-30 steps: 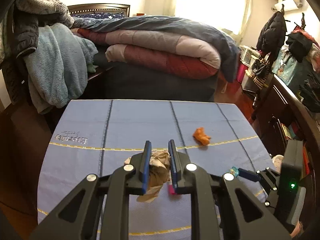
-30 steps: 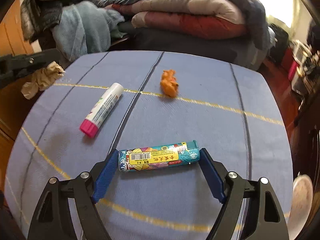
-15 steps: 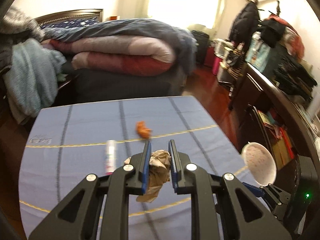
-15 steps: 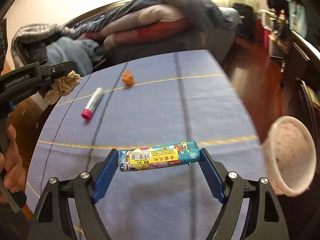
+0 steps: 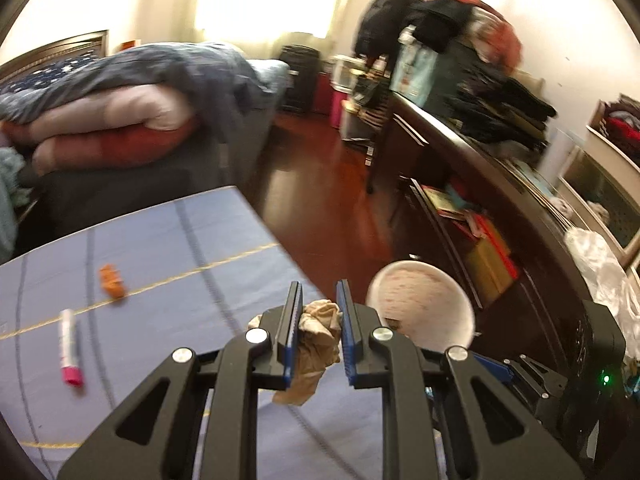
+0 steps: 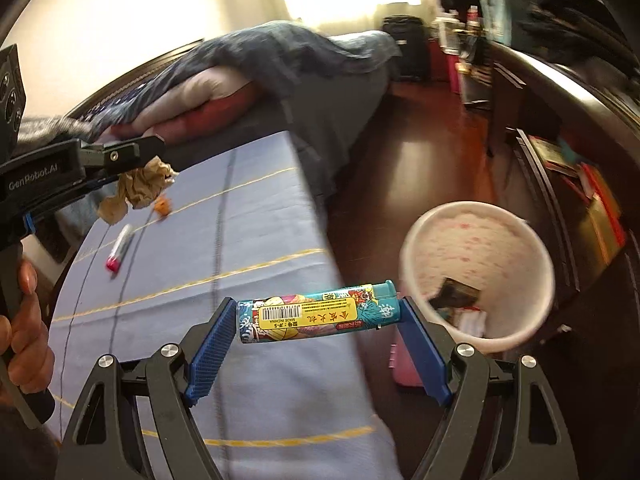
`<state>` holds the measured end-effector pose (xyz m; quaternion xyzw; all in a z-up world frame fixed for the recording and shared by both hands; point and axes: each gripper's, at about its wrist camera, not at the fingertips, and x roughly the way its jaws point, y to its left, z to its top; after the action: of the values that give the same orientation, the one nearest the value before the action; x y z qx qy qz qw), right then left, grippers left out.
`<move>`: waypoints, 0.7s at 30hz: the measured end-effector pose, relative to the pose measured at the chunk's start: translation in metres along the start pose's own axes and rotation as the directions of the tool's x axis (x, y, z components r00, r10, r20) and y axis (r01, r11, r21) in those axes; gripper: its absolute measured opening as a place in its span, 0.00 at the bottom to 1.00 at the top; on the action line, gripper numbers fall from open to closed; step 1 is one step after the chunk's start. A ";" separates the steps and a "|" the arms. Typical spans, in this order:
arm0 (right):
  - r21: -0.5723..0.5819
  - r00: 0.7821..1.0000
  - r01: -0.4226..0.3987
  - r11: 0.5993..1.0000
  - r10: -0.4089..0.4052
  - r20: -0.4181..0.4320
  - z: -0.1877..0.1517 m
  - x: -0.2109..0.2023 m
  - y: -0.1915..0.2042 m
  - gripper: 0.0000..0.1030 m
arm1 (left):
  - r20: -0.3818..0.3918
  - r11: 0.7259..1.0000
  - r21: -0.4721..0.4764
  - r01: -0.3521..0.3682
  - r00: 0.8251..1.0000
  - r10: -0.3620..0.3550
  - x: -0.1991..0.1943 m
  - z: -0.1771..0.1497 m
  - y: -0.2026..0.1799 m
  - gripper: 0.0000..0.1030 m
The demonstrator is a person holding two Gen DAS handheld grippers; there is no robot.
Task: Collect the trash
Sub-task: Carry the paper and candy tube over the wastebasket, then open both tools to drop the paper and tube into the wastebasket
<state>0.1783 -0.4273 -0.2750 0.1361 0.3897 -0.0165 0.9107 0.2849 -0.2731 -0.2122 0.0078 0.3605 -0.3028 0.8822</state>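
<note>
Right wrist: glossy cylindrical lighter (image 6: 318, 317) between ribbed blue fingers (image 6: 210, 354).

- A glue stick (image 5: 70, 352) and a small scrap (image 5: 112, 281) are laid on the tabletop (image 5: 168, 248), the scrap farther back.
- A bin (image 6: 478, 276) is placed on the floor right of the tabletop.
- A bed (image 5: 132, 120) is seen behind the tabletop.

The left gripper (image 6: 158, 152) bears the white lettering "GenRobot.AI" on its black side. The lighter (image 6: 318, 316) carries a yellow label with a barcode, "MADE IN CHINA" and "JF-5", all seen upside down, beside large red Chinese characters too distorted to read surely. A white Chinese character stands near its cap end.
</note>
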 end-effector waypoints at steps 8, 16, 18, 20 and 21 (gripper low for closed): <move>0.115 0.995 0.087 0.990 -0.092 0.039 -0.001 -0.014 -0.065 0.78 | -0.044 0.989 0.112 0.096 0.995 -0.092 0.041 0.010 -0.066 0.19; 0.189 0.983 0.160 0.969 -0.174 0.057 0.002 -0.014 -0.117 0.78 | -0.088 0.969 0.179 0.168 0.984 -0.154 0.094 0.016 -0.118 0.19; 0.199 0.980 0.173 0.965 -0.188 0.059 0.003 -0.012 -0.125 0.78 | -0.104 0.965 0.189 0.179 0.981 -0.162 0.108 0.015 -0.129 0.19; 0.207 0.979 0.181 0.961 -0.197 0.060 0.005 -0.009 -0.134 0.78 | -0.114 0.963 0.201 0.181 0.981 -0.160 0.118 0.016 -0.138 0.19; 0.212 0.977 0.186 0.959 -0.202 0.060 0.005 -0.007 -0.138 0.78 | -0.122 0.960 0.209 0.185 0.979 -0.162 0.125 0.016 -0.143 0.19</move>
<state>0.1588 -0.5618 -0.2991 0.1897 0.3601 -0.1514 0.9008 0.2874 -0.4593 -0.2516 0.0891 0.3693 -0.4160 0.8262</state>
